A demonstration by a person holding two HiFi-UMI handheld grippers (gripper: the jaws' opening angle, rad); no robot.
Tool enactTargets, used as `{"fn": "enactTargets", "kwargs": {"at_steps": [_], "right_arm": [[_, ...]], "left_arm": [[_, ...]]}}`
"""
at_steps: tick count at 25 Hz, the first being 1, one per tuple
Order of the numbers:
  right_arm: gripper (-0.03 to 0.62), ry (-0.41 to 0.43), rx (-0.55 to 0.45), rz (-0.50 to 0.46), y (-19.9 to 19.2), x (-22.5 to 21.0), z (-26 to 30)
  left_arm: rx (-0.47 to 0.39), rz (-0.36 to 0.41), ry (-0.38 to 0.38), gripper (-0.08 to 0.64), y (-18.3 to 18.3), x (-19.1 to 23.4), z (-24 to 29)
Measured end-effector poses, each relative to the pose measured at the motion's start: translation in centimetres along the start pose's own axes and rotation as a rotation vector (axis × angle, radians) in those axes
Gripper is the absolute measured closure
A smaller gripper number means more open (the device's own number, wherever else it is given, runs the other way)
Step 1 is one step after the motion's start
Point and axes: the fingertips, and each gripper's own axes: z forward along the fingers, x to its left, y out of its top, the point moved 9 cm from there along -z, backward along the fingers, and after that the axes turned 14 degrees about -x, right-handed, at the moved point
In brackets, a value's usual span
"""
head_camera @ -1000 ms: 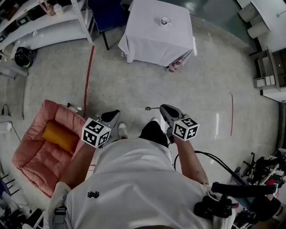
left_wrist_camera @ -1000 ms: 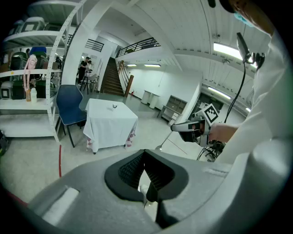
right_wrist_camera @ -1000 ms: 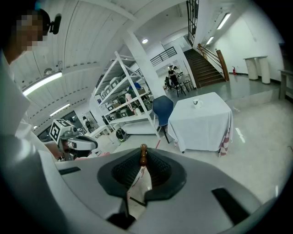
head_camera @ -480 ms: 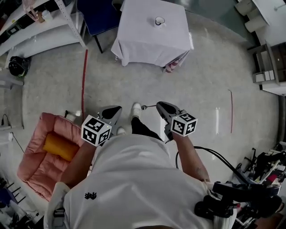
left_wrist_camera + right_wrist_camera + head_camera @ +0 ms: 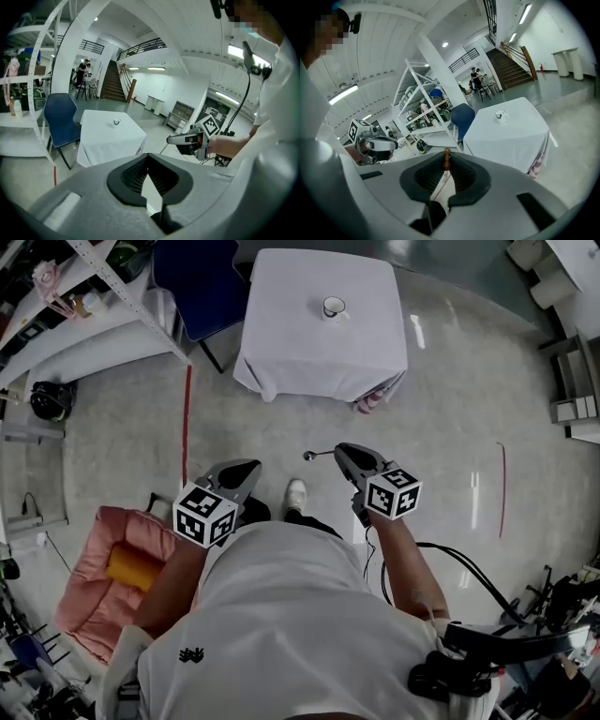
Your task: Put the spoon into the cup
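A white cup [image 5: 334, 307] stands on a square table draped in white cloth [image 5: 319, 352], far ahead of both grippers across bare floor. My right gripper [image 5: 339, 452] is shut on a spoon [image 5: 310, 456], whose small metal bowl sticks out to the left of the jaw tips. In the right gripper view a brown end of the spoon [image 5: 447, 153] pokes up between the pads, with the cup [image 5: 500, 114] beyond. My left gripper [image 5: 251, 467] is shut and holds nothing; its pad tips meet in the left gripper view, where the cup [image 5: 117, 121] is small and distant.
A blue chair [image 5: 202, 277] stands at the table's left side, next to a white shelving rack [image 5: 84, 306]. A red tape line [image 5: 186, 418] runs along the floor. A pink cushion with an orange roll [image 5: 103, 568] lies at lower left. Cables [image 5: 469, 577] trail at right.
Both grippers have travelled forward over the floor toward the table, which now sits a little lower and nearer in the head view. The spoon stays in the right gripper.
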Motion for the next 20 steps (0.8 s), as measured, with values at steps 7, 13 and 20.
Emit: {"fn": "enactTargets", "kwargs": {"at_steps": [7, 13, 20], "right_arm": [[0.549, -0.04, 0.001, 0.054, 1.9, -3.3, 4.8], [0.549, -0.121, -0.041, 0.046, 6.3, -5.1, 10.4], [0.549, -0.248, -0.121, 0.062, 11.3, -7.7, 15.9]], "left_arm": [[0.02, -0.022, -0.023, 0.549, 2.4, 5.3, 3.8], [0.009, -0.006, -0.084, 0.549, 6.1, 12.7, 7.2], [0.03, 0.021, -0.197, 0.549, 10.4, 19.8, 10.8]]}}
